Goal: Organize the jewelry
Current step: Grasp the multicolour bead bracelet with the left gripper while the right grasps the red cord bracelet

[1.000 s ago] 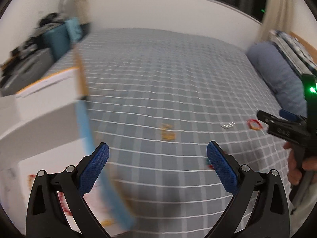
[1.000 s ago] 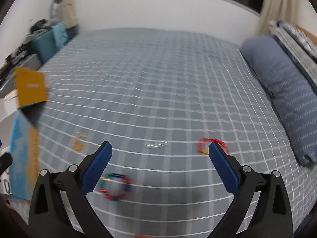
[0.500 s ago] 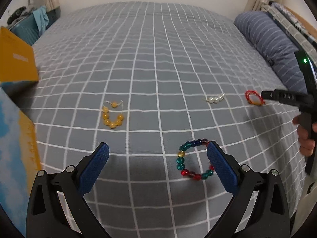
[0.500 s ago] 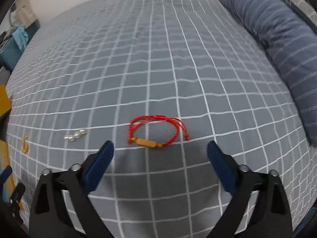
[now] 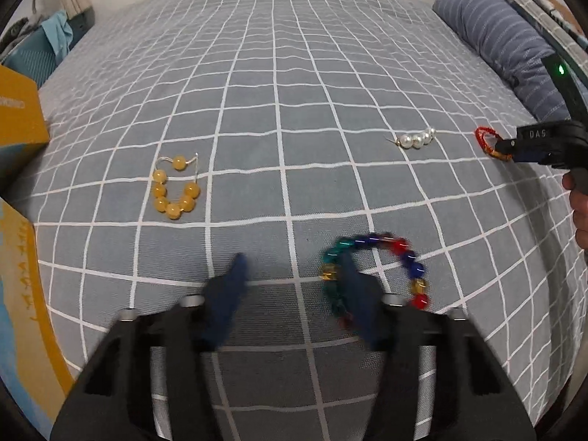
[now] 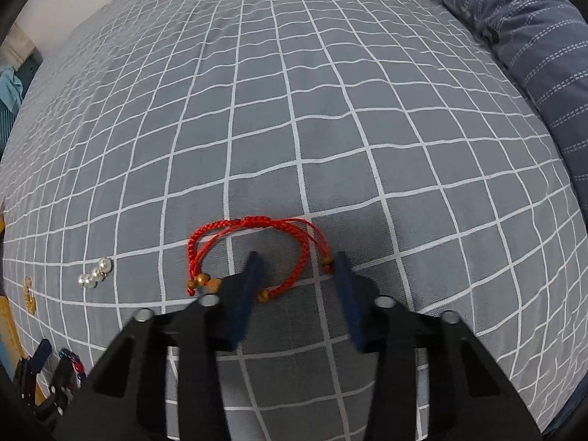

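Four pieces of jewelry lie on the grey checked bedspread [image 5: 294, 92]. My left gripper [image 5: 294, 268] is partly closed, its right finger over the left side of a multicoloured bead bracelet [image 5: 375, 272]. A yellow bead bracelet [image 5: 176, 187] lies to the left, and a pearl piece [image 5: 415, 139] to the right. My right gripper [image 6: 296, 268] is partly closed around the lower right part of a red cord bracelet [image 6: 253, 253], not shut on it. It also shows in the left wrist view [image 5: 514, 147] at the red cord bracelet [image 5: 485, 139].
A yellow and blue box [image 5: 18, 257] stands at the left edge of the bed. A blue striped pillow [image 6: 533, 36] lies along the right side. The pearls [image 6: 94, 273] and yellow beads [image 6: 28, 294] show at the left of the right wrist view.
Both grippers have lowered toward the bed and their jaws have narrowed. The left one now sits over the multicoloured bracelet, the right one over the red cord bracelet.
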### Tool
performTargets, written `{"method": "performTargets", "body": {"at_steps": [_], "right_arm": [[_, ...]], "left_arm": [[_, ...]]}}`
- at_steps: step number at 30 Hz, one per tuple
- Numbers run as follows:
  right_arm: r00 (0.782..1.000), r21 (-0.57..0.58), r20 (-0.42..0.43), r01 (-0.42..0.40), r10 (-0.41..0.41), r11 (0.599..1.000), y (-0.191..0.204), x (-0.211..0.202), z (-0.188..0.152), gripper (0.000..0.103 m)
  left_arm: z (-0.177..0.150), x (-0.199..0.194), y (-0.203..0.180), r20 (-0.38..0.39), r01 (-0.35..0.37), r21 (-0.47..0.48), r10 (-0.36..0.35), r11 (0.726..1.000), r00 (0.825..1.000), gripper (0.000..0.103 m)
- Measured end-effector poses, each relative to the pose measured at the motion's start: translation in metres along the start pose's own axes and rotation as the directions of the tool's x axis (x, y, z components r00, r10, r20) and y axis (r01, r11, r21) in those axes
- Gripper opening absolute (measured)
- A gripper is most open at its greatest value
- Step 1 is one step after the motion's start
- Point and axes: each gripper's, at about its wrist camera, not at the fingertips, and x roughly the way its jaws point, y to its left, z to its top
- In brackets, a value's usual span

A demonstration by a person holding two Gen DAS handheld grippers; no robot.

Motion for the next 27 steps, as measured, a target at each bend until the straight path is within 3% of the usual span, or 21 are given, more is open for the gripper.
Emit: {"method": "performTargets", "body": {"at_steps": [1, 2, 8, 27], "right_arm": [[1.0, 0.001, -0.001, -0.001, 0.001, 1.0, 0.0, 0.001, 0.003, 0.03], [1.0, 0.004, -0.005, -0.003, 0.003, 1.0, -0.001, 0.002, 0.002, 0.023], [1.0, 0.022, 0.0, 0.015, -0.015, 1.0, -0.007, 0.007, 0.009, 0.008], [0.994, 0.042, 0.111, 0.0, -0.005, 0.999, -0.009, -0.039, -0.016, 0.008]], "left_arm": [[0.002, -0.001, 0.002, -0.006, 0.005, -0.004, -0.005, 1.0, 1.0, 0.017], [0.004, -0.001, 0.003, -0.012, 0.007, -0.004, -0.007, 1.0, 1.0, 0.008], [0.009, -0.004, 0.009, -0.031, 0.035, -0.013, -0.035, 0.999, 0.999, 0.009], [0.014, -0.038, 0.01, 0.017, 0.051, -0.019, -0.051, 0.998, 0.999, 0.009]]}}
